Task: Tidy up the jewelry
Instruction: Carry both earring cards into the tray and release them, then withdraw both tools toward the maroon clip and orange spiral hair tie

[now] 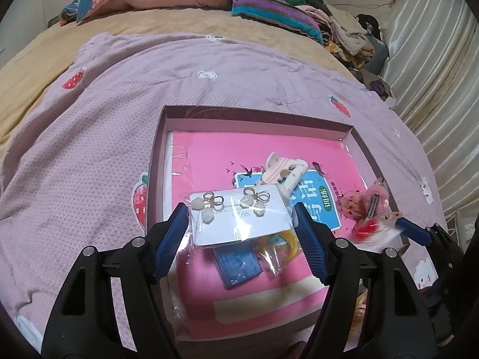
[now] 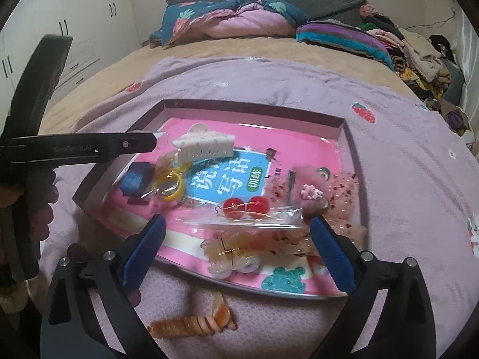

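The earring card [image 1: 239, 218] in its slippery plastic sleeve sits pinched by its side edges in the left tongs [image 1: 241, 233] above the box [image 1: 257, 113] on the bed (light, bendable). The right tongs [image 2: 238, 246] gape empty over the cherry earrings [image 2: 247, 206].

We see a bed [image 2: 125, 59] with a tan sheet, and over it a lilac blanket [image 1: 119, 113] printed with strawberries, spread across the near part. On the blanket lies a shallow open box [image 2: 341, 125] with a pink book on its floor, and just outside the box's near edge lies an orange spiral hair tie [image 2: 191, 324] directly on the blanket. Toward the head of the bed we find a bunched quilt [image 2: 233, 19] in dark blue and pink and a striped pillow [image 2: 341, 40], with a heap of clothes [image 2: 419, 56] along the bed's far right edge.
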